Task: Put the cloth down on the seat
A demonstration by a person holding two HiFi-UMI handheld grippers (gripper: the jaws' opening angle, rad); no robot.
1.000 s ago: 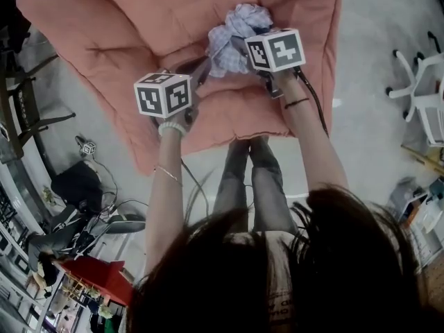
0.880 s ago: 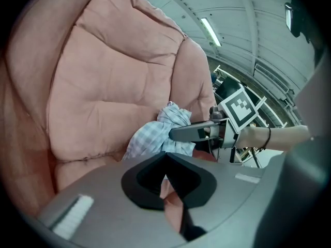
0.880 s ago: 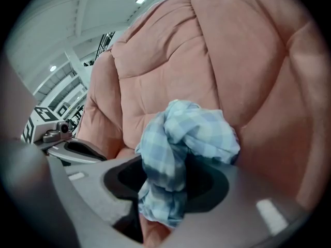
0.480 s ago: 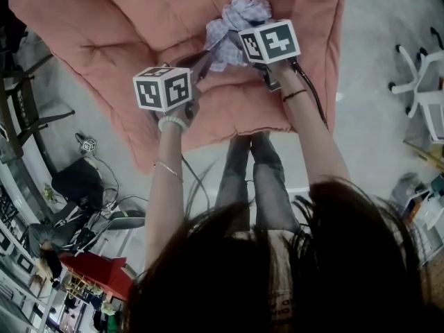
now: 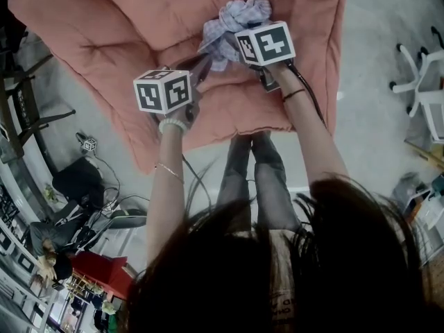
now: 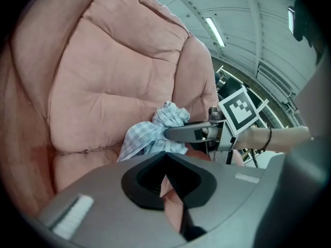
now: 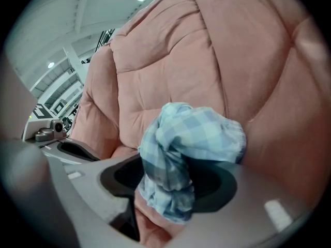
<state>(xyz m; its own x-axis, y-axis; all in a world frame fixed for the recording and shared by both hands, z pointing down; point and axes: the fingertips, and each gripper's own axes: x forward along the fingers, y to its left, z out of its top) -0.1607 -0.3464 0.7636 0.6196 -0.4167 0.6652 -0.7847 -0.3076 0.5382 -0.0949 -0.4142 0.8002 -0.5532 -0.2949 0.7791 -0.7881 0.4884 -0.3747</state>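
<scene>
Cloth (image 7: 191,133) bunched, clamped in right gripper (image 7: 163,187) jaws, hiding their tips, over pink seat (image 5: 125,19), left gripper (image 6: 168,185) jaws together, empty

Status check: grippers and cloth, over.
Right gripper shut on checked cloth, at pink seat cushion, not released. Left gripper shut, empty, alongside. Nothing blocking.

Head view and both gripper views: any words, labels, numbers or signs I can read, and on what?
No readable words or numbers in any view.
Left marker cube: black-and-white square pattern, no letters.
Right marker cube: the same.
Cloth: checked weave, no label showing.
Shirt print near the head view's bottom edge: too small to read.
</scene>
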